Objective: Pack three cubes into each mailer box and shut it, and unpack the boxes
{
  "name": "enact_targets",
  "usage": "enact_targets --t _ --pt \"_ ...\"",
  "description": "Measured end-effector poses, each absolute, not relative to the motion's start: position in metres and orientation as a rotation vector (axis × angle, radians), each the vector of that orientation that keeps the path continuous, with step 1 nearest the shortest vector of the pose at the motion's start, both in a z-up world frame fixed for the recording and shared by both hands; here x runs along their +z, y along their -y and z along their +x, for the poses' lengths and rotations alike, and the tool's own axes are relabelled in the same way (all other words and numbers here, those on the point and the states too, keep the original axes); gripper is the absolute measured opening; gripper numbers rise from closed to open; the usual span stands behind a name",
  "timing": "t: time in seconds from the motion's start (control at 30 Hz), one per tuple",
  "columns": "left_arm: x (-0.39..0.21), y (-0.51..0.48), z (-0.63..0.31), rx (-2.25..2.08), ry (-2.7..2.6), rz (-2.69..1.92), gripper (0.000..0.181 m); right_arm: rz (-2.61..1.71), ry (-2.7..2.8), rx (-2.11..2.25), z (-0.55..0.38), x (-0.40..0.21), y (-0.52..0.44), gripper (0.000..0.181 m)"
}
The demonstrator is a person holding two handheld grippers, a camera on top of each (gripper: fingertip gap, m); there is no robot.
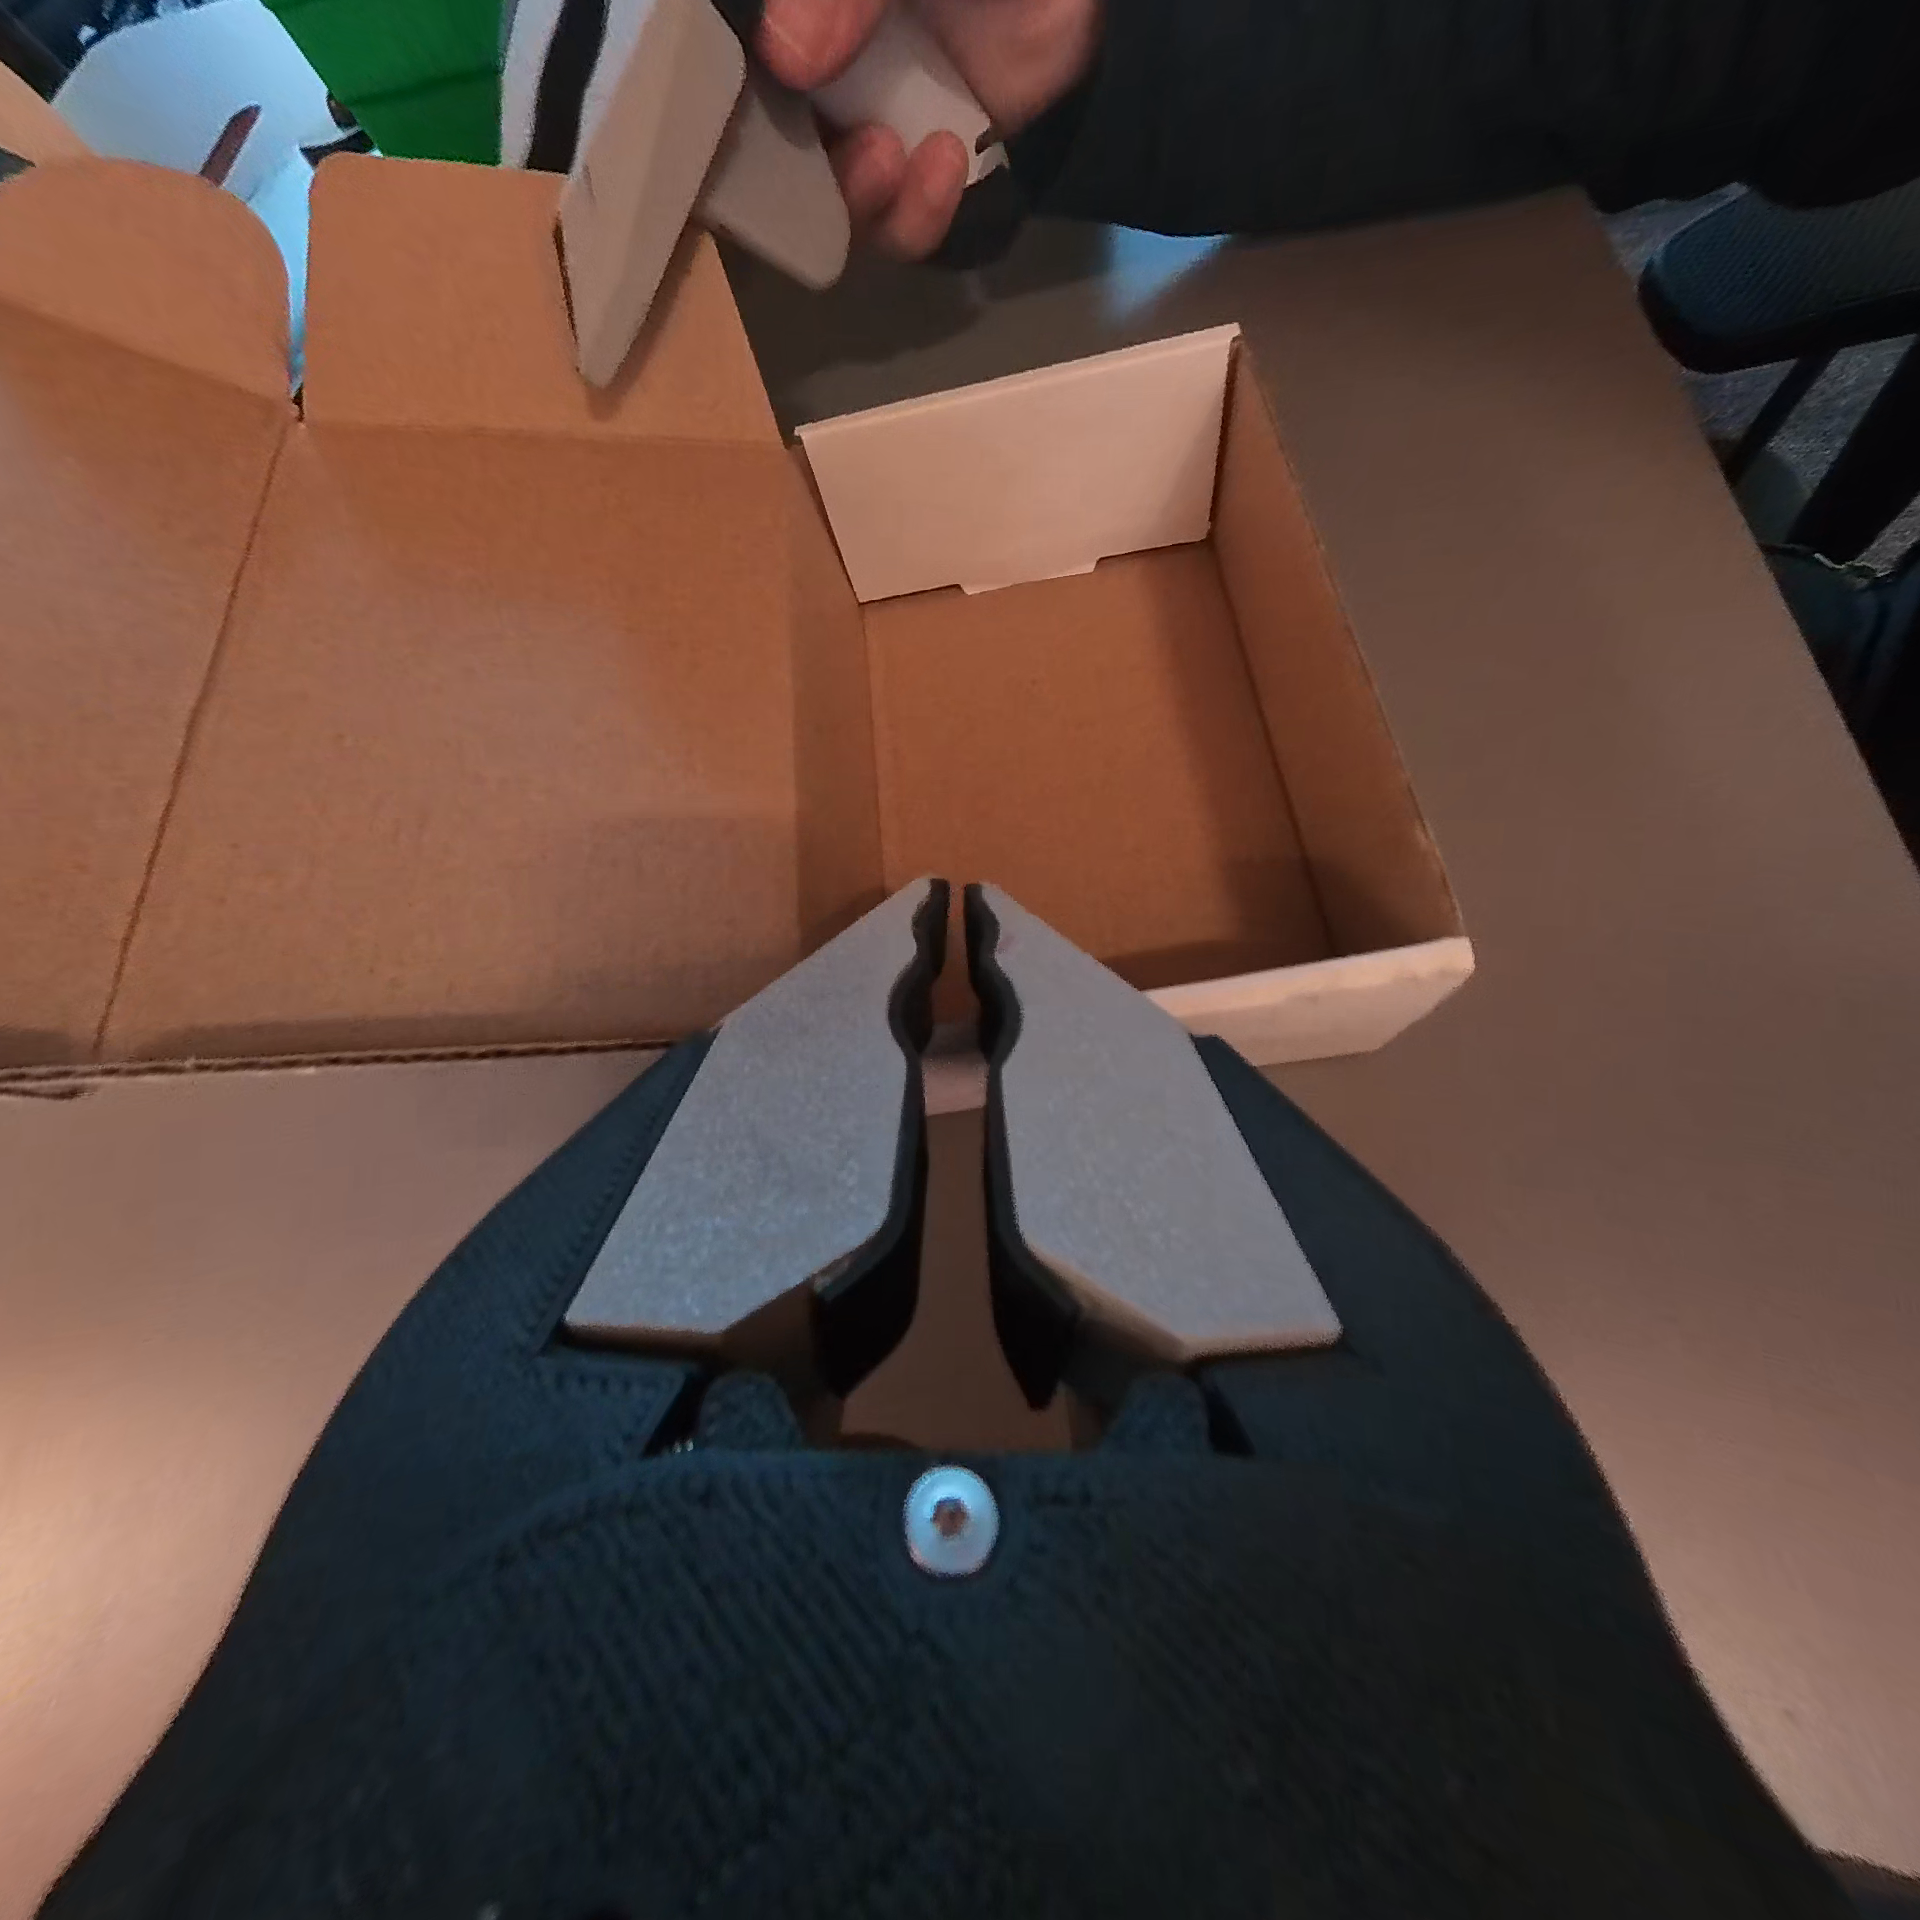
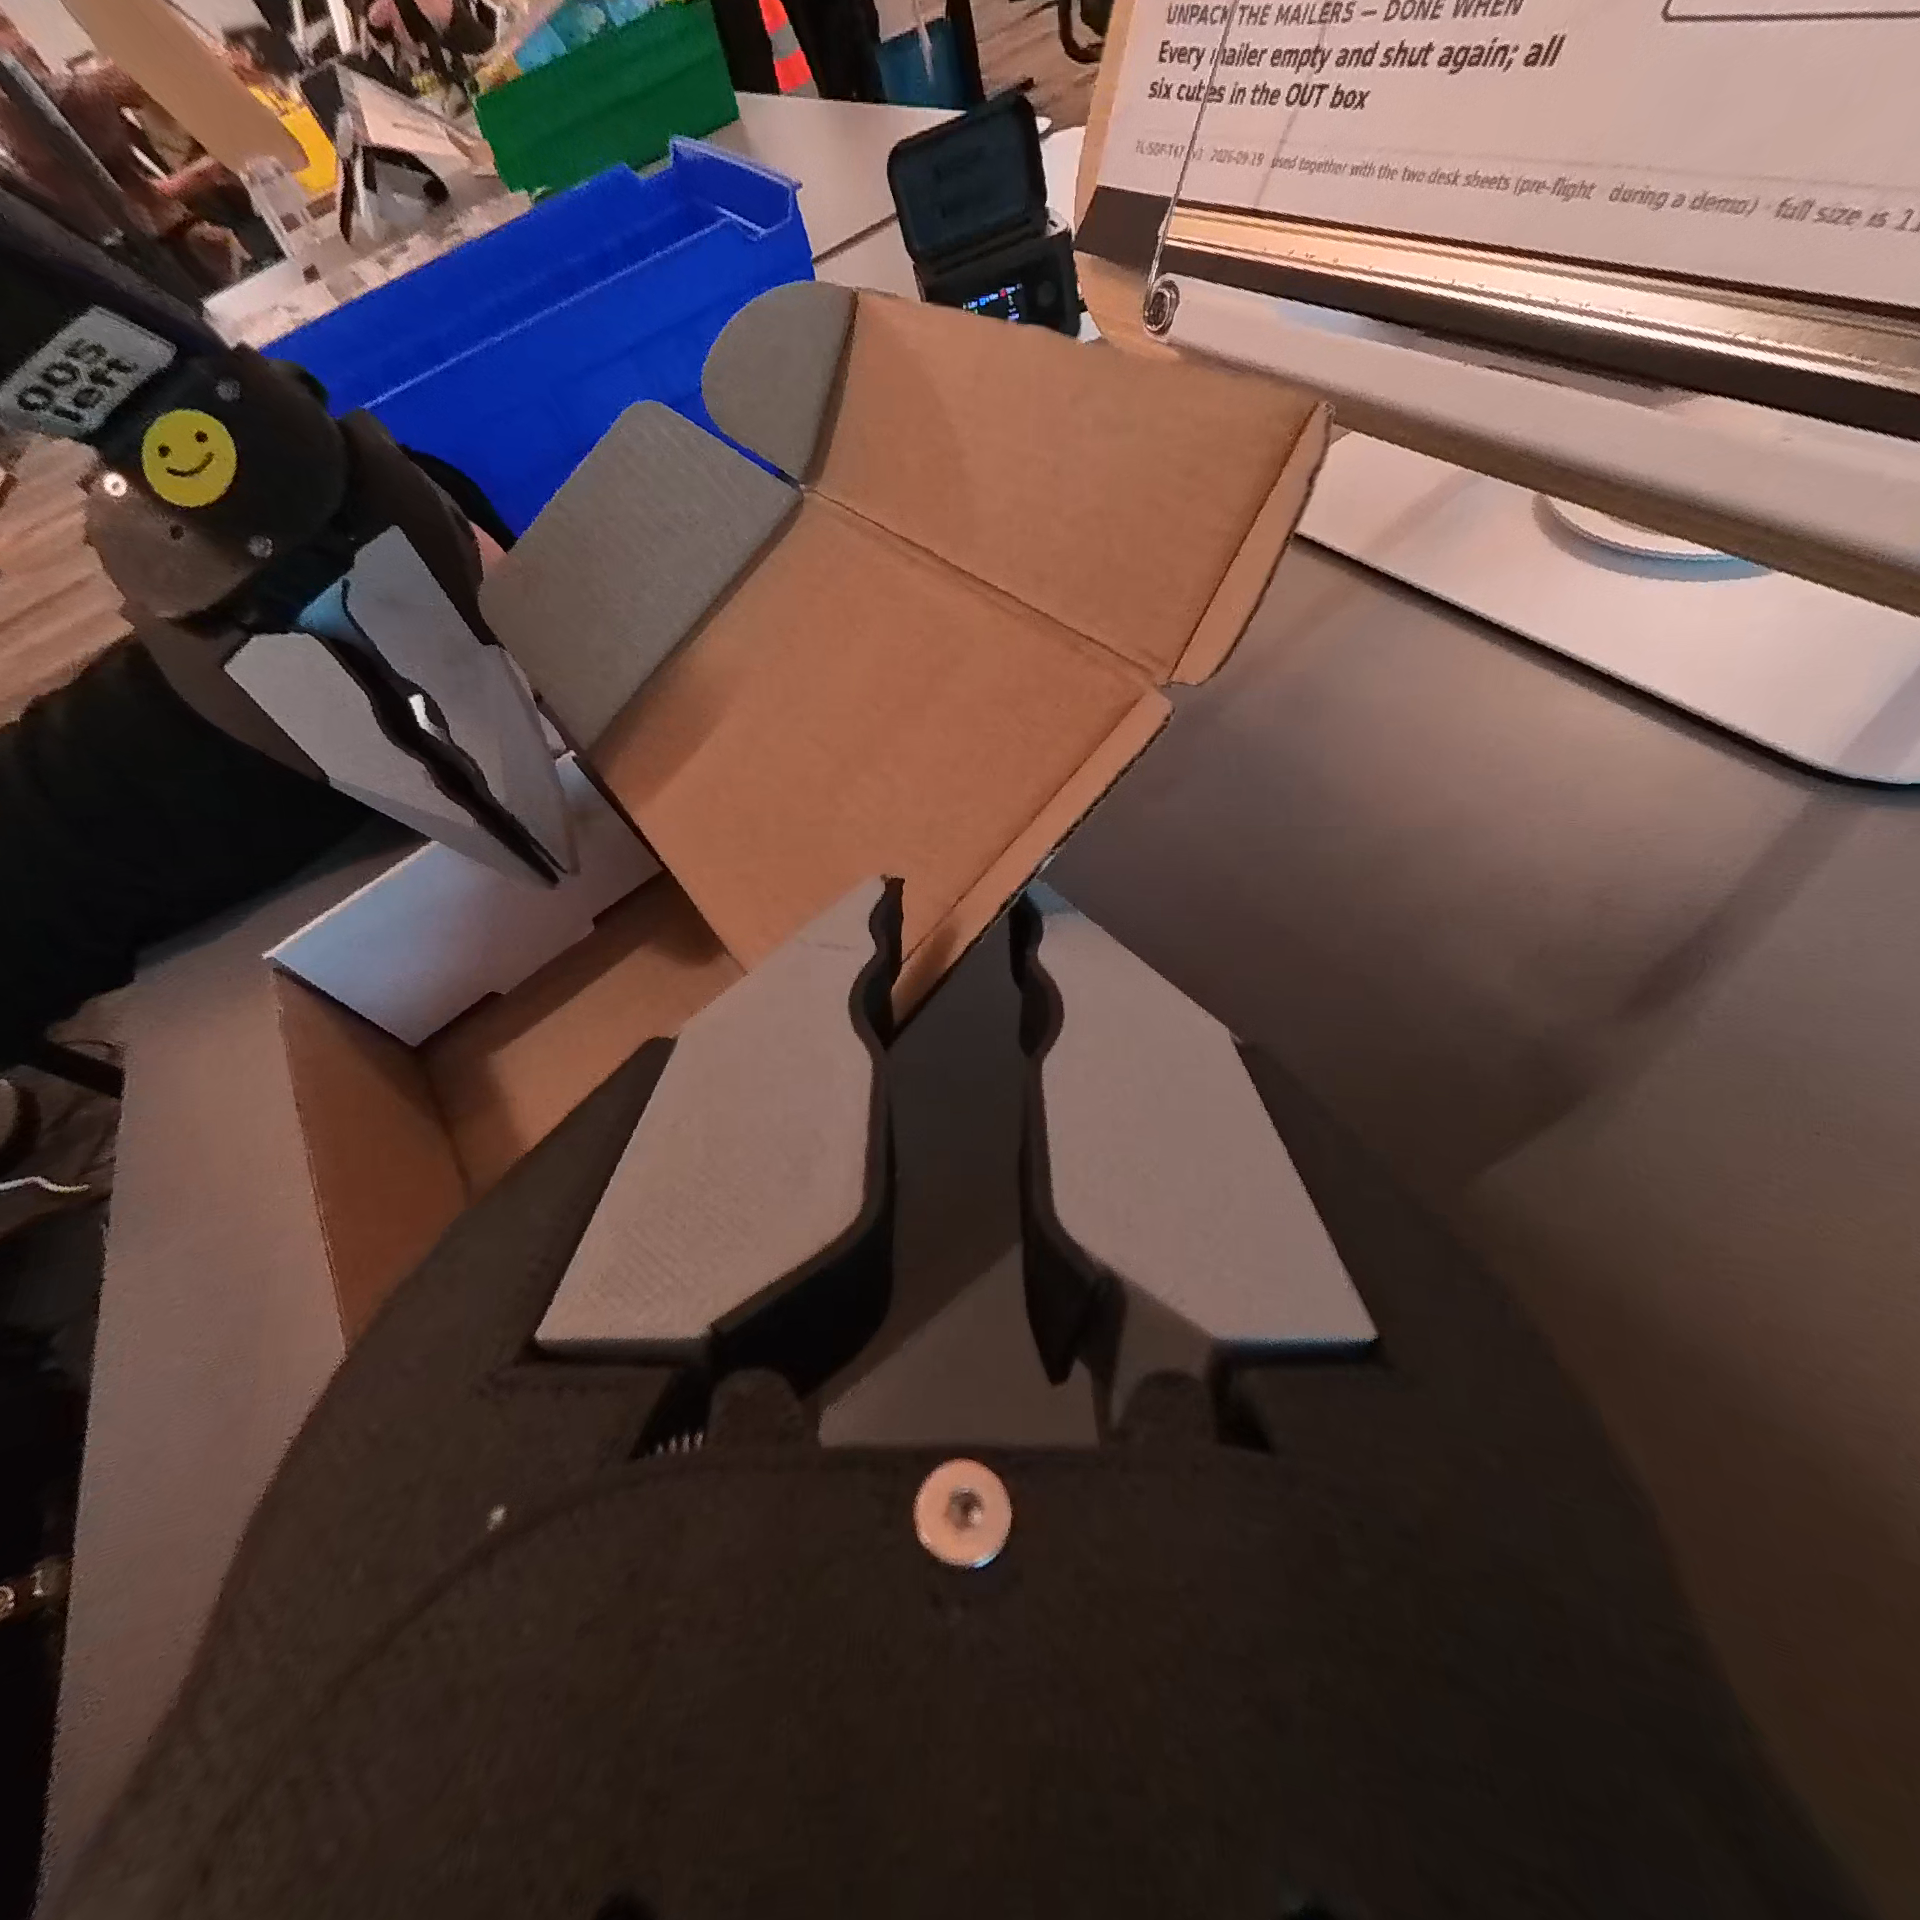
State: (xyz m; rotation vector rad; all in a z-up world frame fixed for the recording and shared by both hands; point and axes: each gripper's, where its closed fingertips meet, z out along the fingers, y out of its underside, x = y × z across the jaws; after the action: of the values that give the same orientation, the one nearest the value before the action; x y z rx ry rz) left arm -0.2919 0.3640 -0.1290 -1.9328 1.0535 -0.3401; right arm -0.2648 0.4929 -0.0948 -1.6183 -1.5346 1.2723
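Brown cardboard mailer box (image 1: 1091, 748) lies open and empty on the dark table (image 1: 1610, 935) — lid (image 2: 935, 623) raised. A printed sign (image 2: 1507, 135) stands at the table's far edge and a grey label (image 2: 78, 379) sits on the left gripper (image 1: 956, 894). Its jaws are nearly pressed together, holding nothing, tips over the box's near wall. The right gripper (image 2: 956, 904) has jaws spread beside the lid's edge — contact unclear.

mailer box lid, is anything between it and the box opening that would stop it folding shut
Yes. The left gripper hangs closed over the open mailer box, in the path of the raised lid. The box interior looks empty. The right gripper is open around the lid's edge.
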Motion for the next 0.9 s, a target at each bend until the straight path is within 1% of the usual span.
enact_targets --t 0.23,0.43,0.77,0.9 --pt "-0.114 -0.355 -0.289 -0.466 -1.029 -1.884 0.009 -1.617 1.543 1.254 -0.263 -0.096 -0.495 0.017" --pt "-0.088 -0.351 -0.290 -0.552 -0.964 -1.780 0.009 -1.596 1.547 1.255 -0.260 -0.092 -0.495 0.018" --pt "-0.064 -0.357 -0.305 -0.542 -0.842 -1.696 0.008 -1.584 1.514 1.298 -0.257 -0.086 -0.498 0.023" --pt "-0.067 -0.364 -0.314 -0.479 -0.803 -1.726 0.008 -1.583 1.456 1.273 -0.258 -0.081 -0.507 0.030"
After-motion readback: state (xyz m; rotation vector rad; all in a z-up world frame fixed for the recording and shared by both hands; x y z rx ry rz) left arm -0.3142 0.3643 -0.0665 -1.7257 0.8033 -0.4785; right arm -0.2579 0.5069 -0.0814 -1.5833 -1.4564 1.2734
